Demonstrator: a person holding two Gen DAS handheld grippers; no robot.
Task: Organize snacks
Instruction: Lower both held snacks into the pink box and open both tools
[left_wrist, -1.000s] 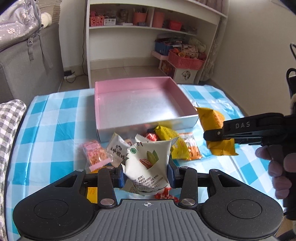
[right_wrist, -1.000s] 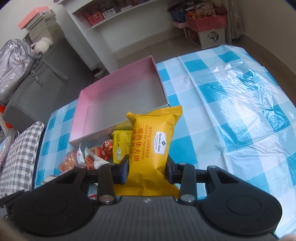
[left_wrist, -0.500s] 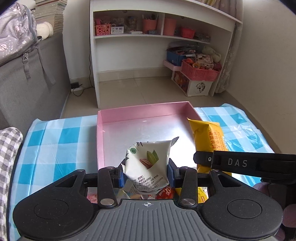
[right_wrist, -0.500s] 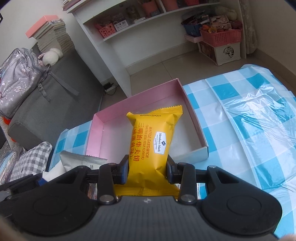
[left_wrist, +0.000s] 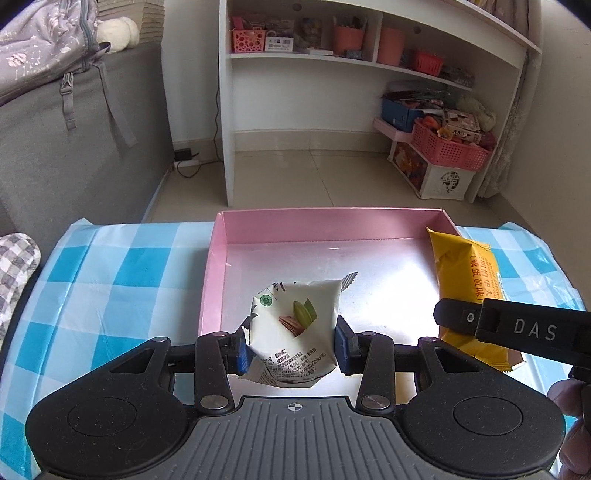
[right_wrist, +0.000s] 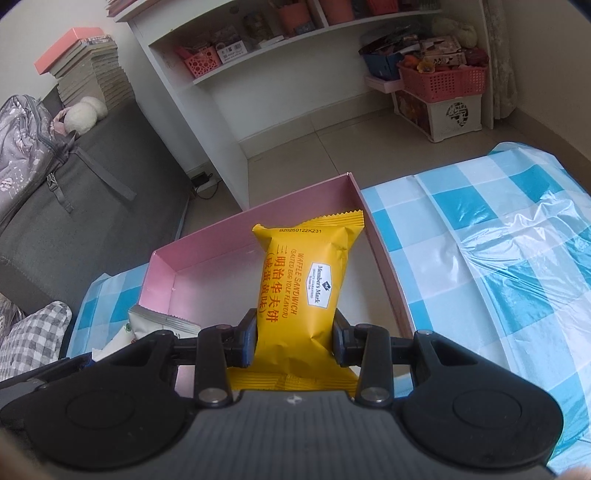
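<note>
My left gripper (left_wrist: 293, 349) is shut on a white nut snack packet (left_wrist: 295, 325) and holds it over the near part of the open pink box (left_wrist: 332, 221). My right gripper (right_wrist: 295, 338) is shut on a yellow waffle sandwich packet (right_wrist: 306, 284), held over the right side of the pink box (right_wrist: 258, 218). The yellow packet (left_wrist: 467, 280) and the right gripper's black finger (left_wrist: 480, 321) show at the right in the left wrist view. The white packet (right_wrist: 159, 321) shows at the lower left in the right wrist view. The box floor looks bare.
The box sits on a blue-and-white checked tablecloth (left_wrist: 110, 277). Beyond the table stand a white shelf unit (left_wrist: 369, 74) with baskets, a grey sofa (left_wrist: 74, 140) on the left and a pink crate (left_wrist: 447, 147) on the floor.
Both grippers have moved forward from the snack pile near the table's front edge to above the pink box, each still holding its packet. The loose snacks have dropped out of view.
</note>
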